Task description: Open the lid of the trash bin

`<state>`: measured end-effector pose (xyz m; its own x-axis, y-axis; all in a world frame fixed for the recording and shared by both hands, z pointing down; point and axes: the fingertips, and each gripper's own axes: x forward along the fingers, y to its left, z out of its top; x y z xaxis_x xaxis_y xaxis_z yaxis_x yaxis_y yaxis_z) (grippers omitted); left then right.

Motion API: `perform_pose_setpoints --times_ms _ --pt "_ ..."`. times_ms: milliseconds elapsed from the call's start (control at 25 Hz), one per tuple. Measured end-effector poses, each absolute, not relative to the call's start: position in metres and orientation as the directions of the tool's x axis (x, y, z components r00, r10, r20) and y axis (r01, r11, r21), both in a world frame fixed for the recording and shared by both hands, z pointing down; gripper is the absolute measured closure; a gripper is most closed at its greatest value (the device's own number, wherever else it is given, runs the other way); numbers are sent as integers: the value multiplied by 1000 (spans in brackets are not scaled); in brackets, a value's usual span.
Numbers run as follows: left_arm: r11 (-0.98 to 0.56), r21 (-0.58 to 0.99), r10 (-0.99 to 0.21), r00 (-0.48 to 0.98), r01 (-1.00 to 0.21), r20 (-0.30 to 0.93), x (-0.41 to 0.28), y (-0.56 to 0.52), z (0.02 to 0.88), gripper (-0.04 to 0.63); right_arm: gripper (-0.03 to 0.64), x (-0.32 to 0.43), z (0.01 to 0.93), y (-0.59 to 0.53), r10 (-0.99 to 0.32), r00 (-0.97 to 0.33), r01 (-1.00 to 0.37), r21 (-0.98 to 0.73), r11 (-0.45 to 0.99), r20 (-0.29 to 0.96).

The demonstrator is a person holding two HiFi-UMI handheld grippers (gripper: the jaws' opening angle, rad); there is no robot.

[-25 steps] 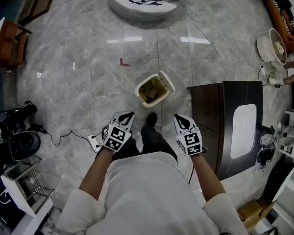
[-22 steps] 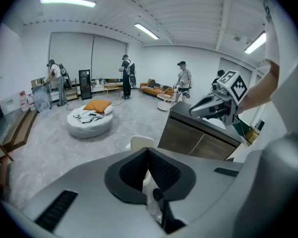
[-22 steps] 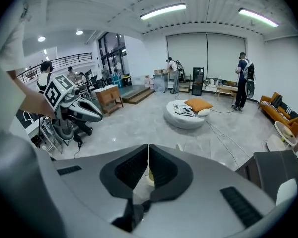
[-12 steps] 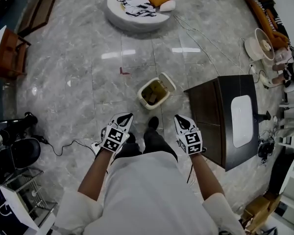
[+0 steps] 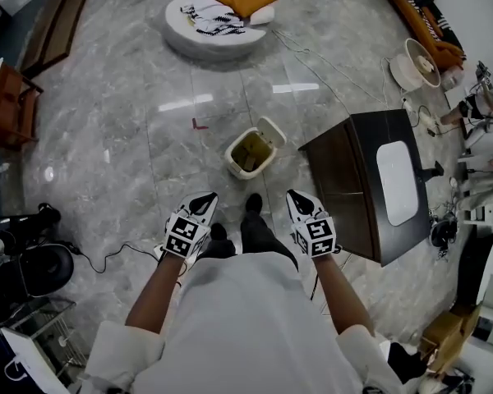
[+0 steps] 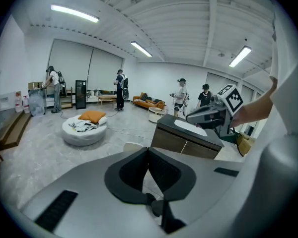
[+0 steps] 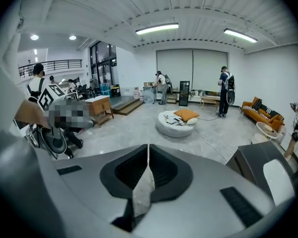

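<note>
Head view centre: your left gripper and right gripper, both pressed together and empty, hover just below the small cream plastic trash bin, whose lid stands open.

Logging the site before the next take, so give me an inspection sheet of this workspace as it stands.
Surface: glossy grey marble floor.
Job's things: trash bin ahead of the feet, lid raised, inside showing.
Clutter: small red mark on the floor.
Grippers: left gripper and right gripper both shut, empty, clear of the bin.
Cables: cable at left; more cables far right.
Surroundings: dark cabinet, round pouf, fan, people far off.
</note>
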<state>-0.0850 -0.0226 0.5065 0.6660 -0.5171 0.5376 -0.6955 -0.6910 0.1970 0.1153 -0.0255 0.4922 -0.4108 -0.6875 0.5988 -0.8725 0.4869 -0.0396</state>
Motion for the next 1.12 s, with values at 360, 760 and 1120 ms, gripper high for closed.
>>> perform_pose_setpoints --times_ms 360,760,1120 --pt "-710 184 -525 685 -680 505 -71 -13 484 577 584 150 477 3 -722 -370 -900 -33 435 585" --pt "-660 198 -579 659 -724 480 -54 -2 462 577 584 188 459 15 -738 -385 -901 -51 432 555" --pt "-630 190 -616 634 -753 468 -39 2 452 577 584 215 451 9 -752 -395 -896 -43 441 527"
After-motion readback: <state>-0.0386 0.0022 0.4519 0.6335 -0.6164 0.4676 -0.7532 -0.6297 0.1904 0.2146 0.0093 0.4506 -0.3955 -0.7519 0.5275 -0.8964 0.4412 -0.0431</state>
